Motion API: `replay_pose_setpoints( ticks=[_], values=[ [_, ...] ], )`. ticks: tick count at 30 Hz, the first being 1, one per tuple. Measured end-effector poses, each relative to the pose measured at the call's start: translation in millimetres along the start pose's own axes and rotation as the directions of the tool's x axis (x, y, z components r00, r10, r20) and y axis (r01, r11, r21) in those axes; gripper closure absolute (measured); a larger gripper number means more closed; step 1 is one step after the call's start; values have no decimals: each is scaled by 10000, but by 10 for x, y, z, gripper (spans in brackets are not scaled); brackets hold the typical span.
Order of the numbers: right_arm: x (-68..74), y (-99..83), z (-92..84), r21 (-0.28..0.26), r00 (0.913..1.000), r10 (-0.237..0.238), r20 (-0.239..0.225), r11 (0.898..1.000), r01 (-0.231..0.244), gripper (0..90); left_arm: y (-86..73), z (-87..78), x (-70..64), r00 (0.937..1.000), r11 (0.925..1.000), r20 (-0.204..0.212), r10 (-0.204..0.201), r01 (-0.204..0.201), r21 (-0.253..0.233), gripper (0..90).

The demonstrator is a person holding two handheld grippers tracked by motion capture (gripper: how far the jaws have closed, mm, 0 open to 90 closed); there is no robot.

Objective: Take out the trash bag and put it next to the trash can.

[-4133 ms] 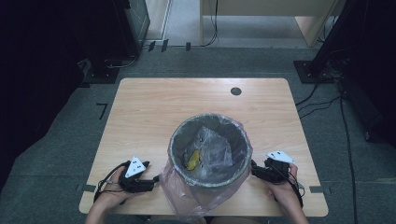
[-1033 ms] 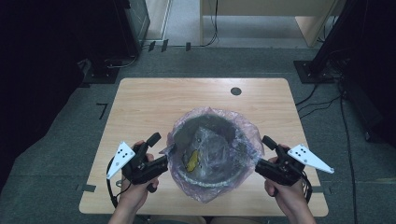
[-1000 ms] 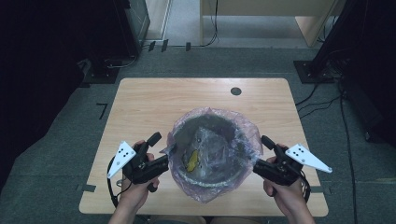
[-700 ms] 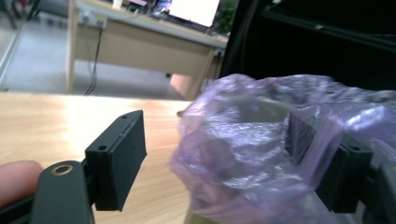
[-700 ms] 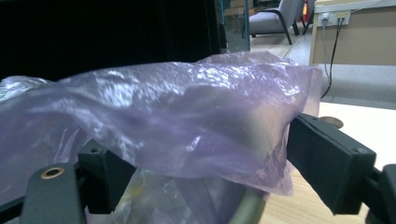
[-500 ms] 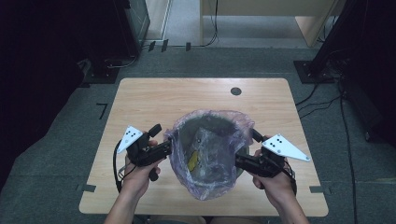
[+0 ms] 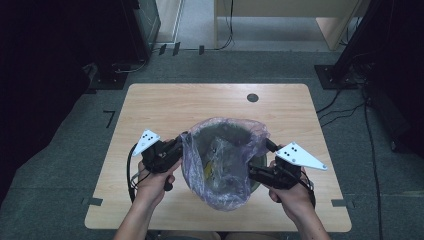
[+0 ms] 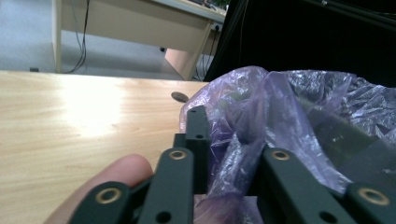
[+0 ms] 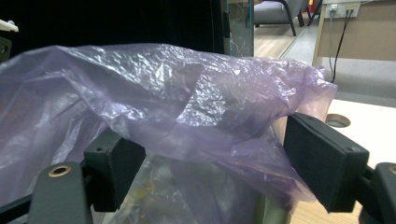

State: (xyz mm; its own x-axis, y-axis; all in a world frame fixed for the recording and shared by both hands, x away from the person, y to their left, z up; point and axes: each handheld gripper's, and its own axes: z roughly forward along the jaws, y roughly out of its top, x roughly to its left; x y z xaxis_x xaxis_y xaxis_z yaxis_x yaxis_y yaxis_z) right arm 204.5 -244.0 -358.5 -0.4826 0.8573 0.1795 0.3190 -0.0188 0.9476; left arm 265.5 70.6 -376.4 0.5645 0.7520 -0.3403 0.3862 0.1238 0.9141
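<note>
In the left gripper view, the left gripper point(image 8: 224, 154) has its two black jaws a little apart, and a bunched fold of the purple plastic bag point(image 8: 289, 116) passes down between them; whether the jaws really pinch the film cannot be told, because the tips are partly covered by it. A fingertip point(image 8: 112, 179) of the person shows at the lower left, blurred. In the right gripper view, the right gripper point(image 9: 205, 163) stands wide open, and the bag's edge point(image 9: 187, 102) lies draped across the gap, resting over both jaws; no jaw presses on it.

In the high view, the left gripper point(image 7: 172, 150) touches the left side of the bag point(image 7: 220, 155) and the right gripper point(image 7: 257, 172) touches its right side. The bag is gathered upward over a round bin point(image 7: 257, 165), of which only a thin part of the rim shows at the right. Inside the bag something yellow point(image 7: 207, 172) can be seen, but what it is stays unclear. All this stands near the front edge of the wooden table point(image 7: 165, 105), about the middle. A dark round hole point(image 7: 252, 97) is near the table's far edge.
</note>
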Motion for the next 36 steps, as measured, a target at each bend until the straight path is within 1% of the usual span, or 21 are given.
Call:
replay_pose_setpoints(
  ticks=[1, 5, 10, 13, 15, 17, 19, 20, 21, 22, 23, 24, 25, 26, 27, 28, 30, 31, 32, 34, 36],
  values=[
    [9, 15, -2, 6, 10000, -28, -11, 10000, 28, 211, 21, -12, -12, 10000, 10000, -42, 16, -17, -60, 889],
    [44, 66, 5, 37, 9998, -212, 50, 9998, 212, 212, 60, -20, -88, 9988, 9987, -15, 480, -480, -162, 896],
    [110, 110, 25, 79, 9994, -328, 113, 9994, 327, 213, 87, -29, -234, 9951, 9942, 200, 965, -954, -491, 899],
    [157, 139, 33, 131, 9993, -368, 40, 9992, 367, 211, 98, -47, -334, 9899, 9886, 290, 1386, -1366, -637, 899],
    [226, 173, 55, 221, 9975, -711, -48, 9972, 712, 190, 104, -58, -415, 9848, 9831, 385, 1692, -1659, -770, 899],
    [255, 185, 64, 230, 9969, -783, -123, 9966, 786, 182, 115, -68, -487, 9799, 9789, 548, 1917, -1869, -820, 898],
    [310, 208, 80, 225, 9952, -933, -301, 9953, 940, 164, 127, -73, -546, 9760, 9766, 767, 2039, -1973, -856, 898],
    [367, 226, 98, 203, 9926, -1100, -510, 9936, 1111, 146, 134, -77, -570, 9750, 9772, 933, 2014, -1935, -875, 898],
    [367, 226, 98, 203, 9926, -1100, -510, 9936, 1111, 146, 140, -82, -594, 9746, 9787, 1120, 1941, -1846, -903, 898],
    [393, 232, 108, 207, 9909, -1175, -649, 9927, 1191, 140, 146, -87, -615, 9728, 9790, 1281, 1928, -1821, -912, 898],
    [417, 237, 120, 214, 9882, -1314, -782, 9908, 1335, 127, 152, -91, -637, 9716, 9796, 1417, 1897, -1775, -944, 899],
    [467, 248, 135, 269, 9824, -1550, -1046, 9870, 1586, 92, 158, -97, -657, 9700, 9796, 1521, 1897, -1764, -968, 899],
    [490, 252, 143, 283, 9792, -1628, -1211, 9855, 1673, 72, 170, -102, -693, 9667, 9809, 1777, 1840, -1691, -961, 898],
    [490, 252, 143, 283, 9792, -1628, -1211, 9855, 1673, 72, 170, -102, -693, 9667, 9809, 1777, 1840, -1691, -961, 898],
    [541, 258, 158, 316, 9718, -1841, -1471, 9812, 1907, 10, 174, -106, -711, 9639, 9807, 1897, 1870, -1721, -924, 898],
    [541, 258, 158, 316, 9718, -1841, -1471, 9812, 1907, 10, 177, -111, -731, 9583, 9802, 2133, 1899, -1728, -962, 898],
    [598, 269, 179, 338, 9629, -2120, -1671, 9748, 2205, 0, 179, -127, -757, 9444, 9812, 2728, 1837, -1593, -1092, 897],
    [598, 269, 179, 338, 9629, -2120, -1671, 9748, 2205, 0, 179, -134, -764, 9376, 9805, 2940, 1854, -1568, -1182, 897],
    [605, 271, 181, 349, 9622, -2138, -1689, 9743, 2226, 0, 180, -149, -774, 9242, 9807, 3348, 1838, -1490, -1270, 897],
    [625, 276, 193, 333, 9606, -2297, -1568, 9708, 2375, 0, 180, -168, -789, 9017, 9819, 3940, 1780, -1365, -1313, 897],
    [639, 273, 189, 223, 9583, -2440, -1484, 9680, 2499, 0, 176, -175, -802, 8913, 9815, 4146, 1835, -1429, -1273, 896]
  ],
)
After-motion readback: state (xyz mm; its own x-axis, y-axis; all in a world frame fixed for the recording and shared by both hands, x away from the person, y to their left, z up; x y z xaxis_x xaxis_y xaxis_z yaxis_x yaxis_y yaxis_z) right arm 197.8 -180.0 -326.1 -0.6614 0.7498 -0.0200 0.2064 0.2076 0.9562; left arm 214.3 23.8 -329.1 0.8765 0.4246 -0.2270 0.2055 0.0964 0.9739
